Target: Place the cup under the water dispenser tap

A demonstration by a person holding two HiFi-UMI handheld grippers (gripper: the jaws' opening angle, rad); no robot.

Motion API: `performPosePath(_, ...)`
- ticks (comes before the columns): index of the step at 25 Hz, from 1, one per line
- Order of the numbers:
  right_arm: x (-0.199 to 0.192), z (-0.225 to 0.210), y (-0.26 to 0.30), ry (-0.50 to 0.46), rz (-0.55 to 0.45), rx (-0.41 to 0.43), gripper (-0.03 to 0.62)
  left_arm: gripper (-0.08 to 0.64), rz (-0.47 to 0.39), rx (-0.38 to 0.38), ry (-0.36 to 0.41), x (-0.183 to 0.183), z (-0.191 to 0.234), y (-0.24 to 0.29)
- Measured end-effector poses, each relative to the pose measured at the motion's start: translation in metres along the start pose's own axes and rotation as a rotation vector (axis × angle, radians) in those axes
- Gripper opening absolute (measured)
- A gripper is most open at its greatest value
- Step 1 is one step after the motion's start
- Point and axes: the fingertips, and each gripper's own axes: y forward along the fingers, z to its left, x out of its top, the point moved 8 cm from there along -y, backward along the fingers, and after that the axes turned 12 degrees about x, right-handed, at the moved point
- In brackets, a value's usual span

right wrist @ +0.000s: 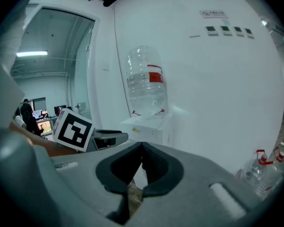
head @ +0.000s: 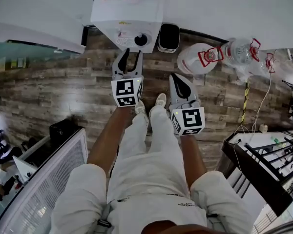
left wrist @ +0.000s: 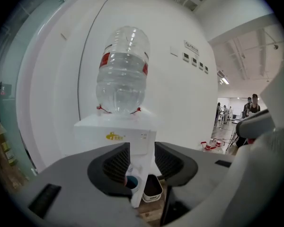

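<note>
The cup [head: 140,39] sits in the little nook at the front of the water dispenser [head: 129,13], where the tap should be, though I cannot see the tap itself. If the cup is a bit off, water could miss it and splash the wood floor [head: 63,91]. A bump could tip it too. The left gripper [head: 131,55] is half open and holds nothing; the cup is ahead of its tips and lower down, not touching. The right gripper [head: 176,80] is closed and empty, farther from the cup.

head view: steeply down | gripper views: forward — shared: water dispenser [head: 129,18]
</note>
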Motion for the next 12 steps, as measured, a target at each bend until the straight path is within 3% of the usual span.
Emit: performPosePath(12,0.084,0.034,-0.035,-0.034,-0.071,0.038,0.0,0.013,-0.031,0.004,-0.055,0.095,-0.006,-0.089)
